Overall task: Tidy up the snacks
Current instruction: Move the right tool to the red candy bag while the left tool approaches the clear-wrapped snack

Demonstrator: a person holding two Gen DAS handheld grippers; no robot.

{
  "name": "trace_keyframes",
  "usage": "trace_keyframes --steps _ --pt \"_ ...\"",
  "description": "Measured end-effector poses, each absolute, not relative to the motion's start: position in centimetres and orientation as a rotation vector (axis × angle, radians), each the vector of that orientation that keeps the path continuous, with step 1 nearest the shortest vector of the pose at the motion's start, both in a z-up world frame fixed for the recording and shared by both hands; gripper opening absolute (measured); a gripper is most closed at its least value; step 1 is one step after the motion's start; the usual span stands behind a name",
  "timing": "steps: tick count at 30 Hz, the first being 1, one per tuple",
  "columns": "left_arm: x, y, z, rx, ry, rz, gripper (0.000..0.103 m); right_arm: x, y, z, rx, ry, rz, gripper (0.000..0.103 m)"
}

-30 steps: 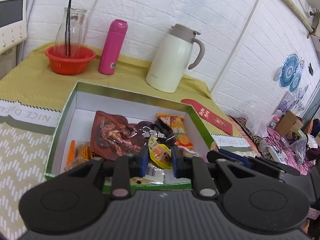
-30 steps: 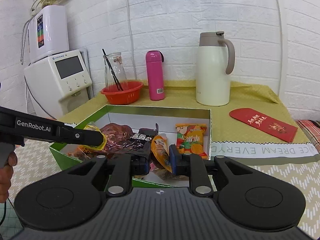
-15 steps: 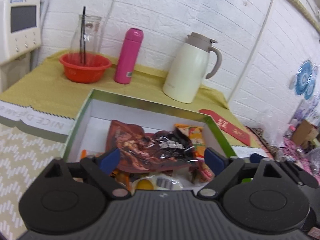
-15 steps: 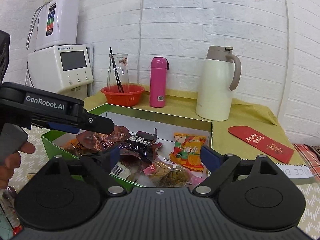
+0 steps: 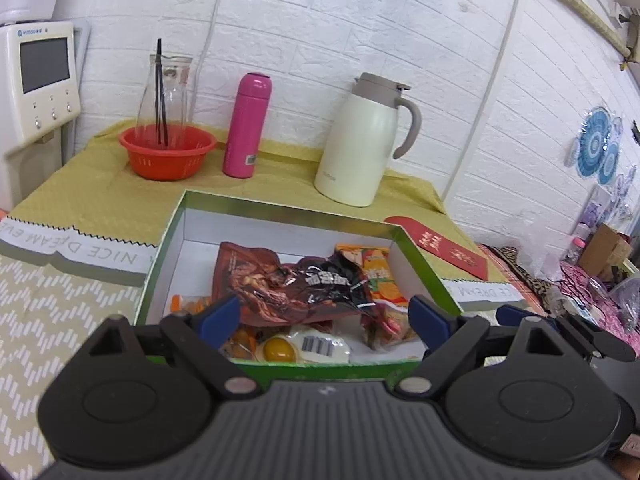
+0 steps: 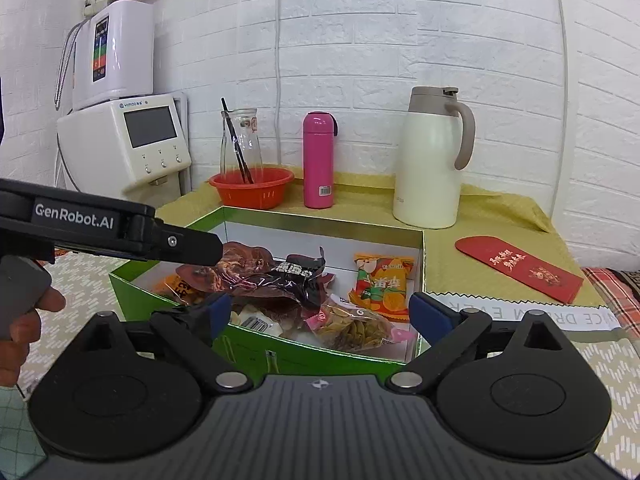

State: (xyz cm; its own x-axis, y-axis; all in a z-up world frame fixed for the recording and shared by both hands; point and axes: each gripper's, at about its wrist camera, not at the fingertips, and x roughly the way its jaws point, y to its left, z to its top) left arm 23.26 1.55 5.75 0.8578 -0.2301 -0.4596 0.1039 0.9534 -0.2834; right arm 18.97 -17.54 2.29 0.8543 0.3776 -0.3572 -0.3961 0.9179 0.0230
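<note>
**Hovering open over the snack box**

Hovering at the near wall of the box [image 5: 172, 240], the left gripper [image 5: 324, 318] has its jaws spread wide with nothing between the pads; its jaws have just been opening. The right gripper [image 6: 316, 314] stands the same way at that wall, jaws apart and empty, also just opened. In the right wrist view a hand [image 6: 24, 332] holds the left gripper's handle at the left edge.

Inside the green box the snacks lie in a loose heap: an egg pack [image 5: 304, 348] against the near wall, a nut bag [image 6: 352, 326] near the right corner, a brown pouch [image 5: 256, 280] and a black pouch [image 5: 332, 280] over the middle, an orange pack [image 6: 380, 284] by the right wall.

Beyond the box, along the bench's far edge, stand a red bowl [image 5: 166, 152] holding a glass carafe [image 5: 166, 88], a pink flask [image 5: 248, 124] and a white jug [image 5: 360, 140]. A red envelope [image 6: 520, 268] lies toward the right edge.
</note>
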Motion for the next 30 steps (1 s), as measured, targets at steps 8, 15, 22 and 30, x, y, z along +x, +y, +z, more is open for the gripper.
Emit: trace_keyframes --steps 8,15,22,30 --pt "17.1 3.6 10.1 -0.25 0.51 -0.277 0.09 14.6 -18.5 6.1 -0.025 0.414 0.407 0.103" --pt "11.4 6.0 10.4 -0.228 0.516 -0.273 0.09 9.3 -18.7 7.7 -0.058 0.418 0.468 0.103" --pt "8.0 8.1 5.9 -0.231 0.592 -0.264 0.09 5.7 -17.8 6.4 -0.095 0.422 0.53 0.103" --pt "7.5 10.6 2.9 -0.272 0.632 -0.217 0.09 7.7 -12.5 0.6 -0.169 0.569 0.604 0.103"
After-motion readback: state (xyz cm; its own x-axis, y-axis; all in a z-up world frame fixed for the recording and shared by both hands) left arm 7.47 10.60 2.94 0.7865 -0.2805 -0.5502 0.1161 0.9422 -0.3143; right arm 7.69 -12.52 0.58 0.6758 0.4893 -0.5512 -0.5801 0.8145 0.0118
